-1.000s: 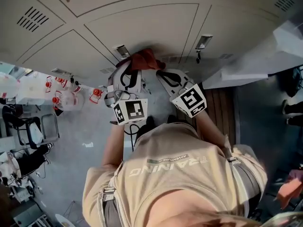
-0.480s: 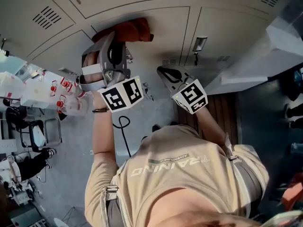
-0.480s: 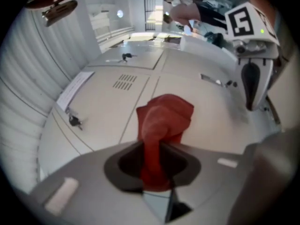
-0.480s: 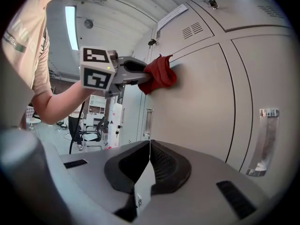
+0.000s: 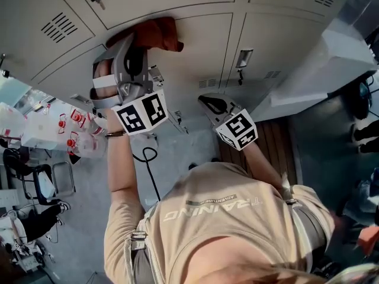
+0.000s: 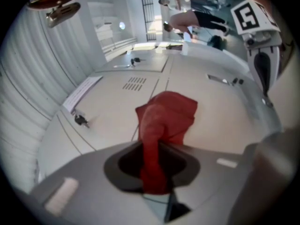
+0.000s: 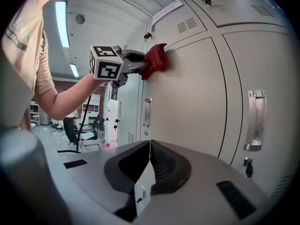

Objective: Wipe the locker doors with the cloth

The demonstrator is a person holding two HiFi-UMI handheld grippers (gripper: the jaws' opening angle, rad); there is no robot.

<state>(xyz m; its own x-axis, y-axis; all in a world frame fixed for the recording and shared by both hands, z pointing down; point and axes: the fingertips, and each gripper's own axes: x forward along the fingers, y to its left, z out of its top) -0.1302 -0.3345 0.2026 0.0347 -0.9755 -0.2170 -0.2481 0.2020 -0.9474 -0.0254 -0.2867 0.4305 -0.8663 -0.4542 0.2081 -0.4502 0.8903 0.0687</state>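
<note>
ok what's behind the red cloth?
The beige locker door: the cloth, shut in the left gripper, lies against it. The patch directly under it is covered.

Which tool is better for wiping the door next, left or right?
Left. The left tool grips the red cloth against the locker door. The right tool is shut and empty.

You have one red cloth [image 6: 166, 118] and two claws, your left claw [image 6: 152, 161] and right claw [image 7: 149, 165]. Your right gripper view shows two door handles: a far handle [image 7: 147, 111] and a near handle [image 7: 255, 121]. The locker doors [image 7: 187, 78] run off-frame, uncounted.
</note>
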